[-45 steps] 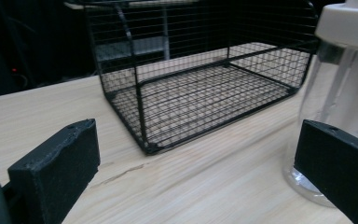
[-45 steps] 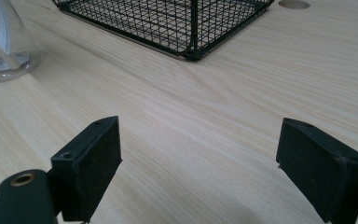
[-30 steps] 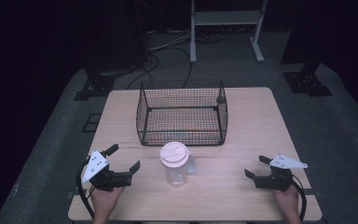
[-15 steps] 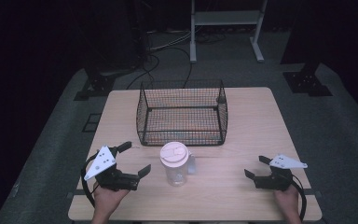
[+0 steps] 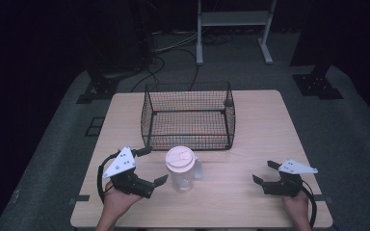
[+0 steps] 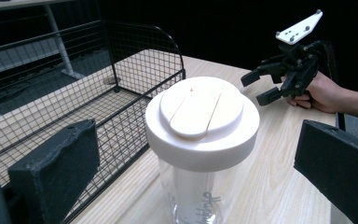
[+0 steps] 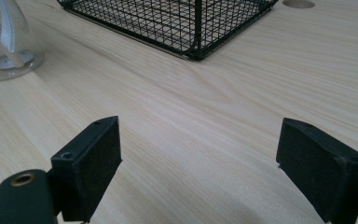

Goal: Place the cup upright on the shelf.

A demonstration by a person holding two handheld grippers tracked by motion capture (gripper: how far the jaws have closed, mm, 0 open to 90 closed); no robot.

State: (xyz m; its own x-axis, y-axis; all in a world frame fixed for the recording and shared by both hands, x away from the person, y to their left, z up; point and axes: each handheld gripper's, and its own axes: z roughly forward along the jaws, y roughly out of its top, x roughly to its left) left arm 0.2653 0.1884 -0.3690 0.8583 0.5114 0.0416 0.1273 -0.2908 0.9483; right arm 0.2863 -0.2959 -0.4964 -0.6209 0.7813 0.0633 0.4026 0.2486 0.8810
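A clear plastic bottle with a wide cream lid (image 5: 180, 168) (image 6: 202, 122) stands upright on the wooden table (image 5: 250, 144), just in front of a black wire basket (image 5: 189, 115) (image 6: 65, 93). My left gripper (image 5: 152, 166) (image 6: 196, 172) is open, raised off the table to the bottle's left, its jaws wide and pointing at the bottle without touching it. At the table's front right my right gripper (image 5: 265, 172) (image 7: 200, 163) is open over bare wood, with nothing between its jaws. The bottle's base (image 7: 9, 56) shows at the far left in the right gripper view.
The wire basket (image 7: 177, 23) looks empty and fills the middle back of the table. Dark floor, cables and a white metal stand (image 5: 231, 24) lie beyond the table's far edge. A round hole (image 7: 298, 3) is in the tabletop near the basket.
My left gripper has risen and moved right toward the bottle, staying open. The right gripper and the bottle have not moved.
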